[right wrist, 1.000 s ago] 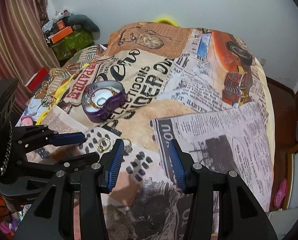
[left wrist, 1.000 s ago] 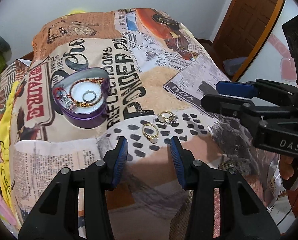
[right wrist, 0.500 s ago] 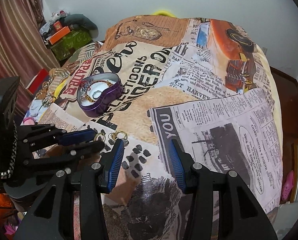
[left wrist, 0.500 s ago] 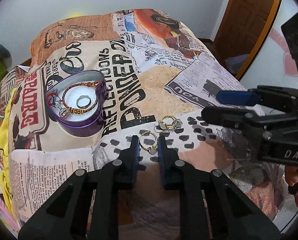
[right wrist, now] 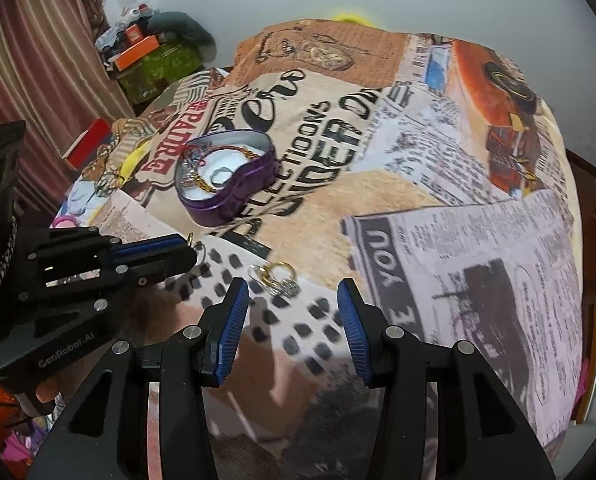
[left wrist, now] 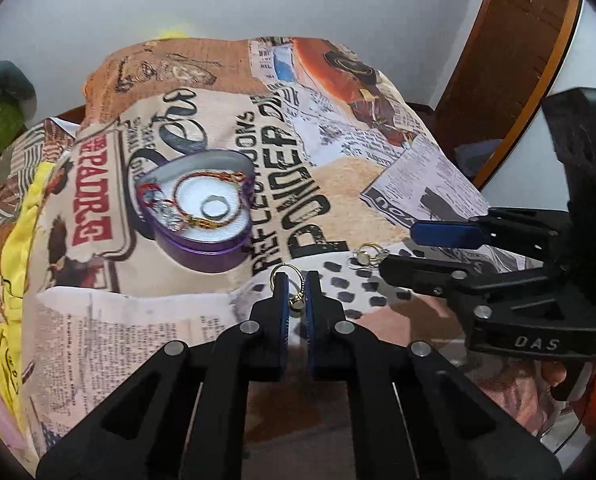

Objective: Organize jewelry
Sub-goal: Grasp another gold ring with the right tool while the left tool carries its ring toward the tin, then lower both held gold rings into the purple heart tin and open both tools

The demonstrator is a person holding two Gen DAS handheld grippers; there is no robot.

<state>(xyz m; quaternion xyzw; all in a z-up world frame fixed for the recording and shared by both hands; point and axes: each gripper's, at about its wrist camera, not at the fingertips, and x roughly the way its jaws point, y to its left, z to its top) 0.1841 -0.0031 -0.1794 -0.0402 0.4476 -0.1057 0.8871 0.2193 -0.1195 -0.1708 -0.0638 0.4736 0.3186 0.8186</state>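
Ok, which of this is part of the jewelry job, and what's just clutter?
Job:
- gold ring in left gripper
- loose rings
- heart tin
- right gripper, open

Clutter:
- orange box
- green box
- red box

Right gripper [right wrist: 294, 308] low in frame, blue pads apart, nothing between them. Cluster of rings [right wrist: 277, 278] on printed bedspread [right wrist: 437, 160] just ahead, nearer left pad. Left gripper [right wrist: 186, 250] enters from left, pads pinched together on gold ring [right wrist: 196, 246]. Purple heart-shaped tin [right wrist: 234, 184] beyond, open, holding bracelet [right wrist: 202, 182] and ring.
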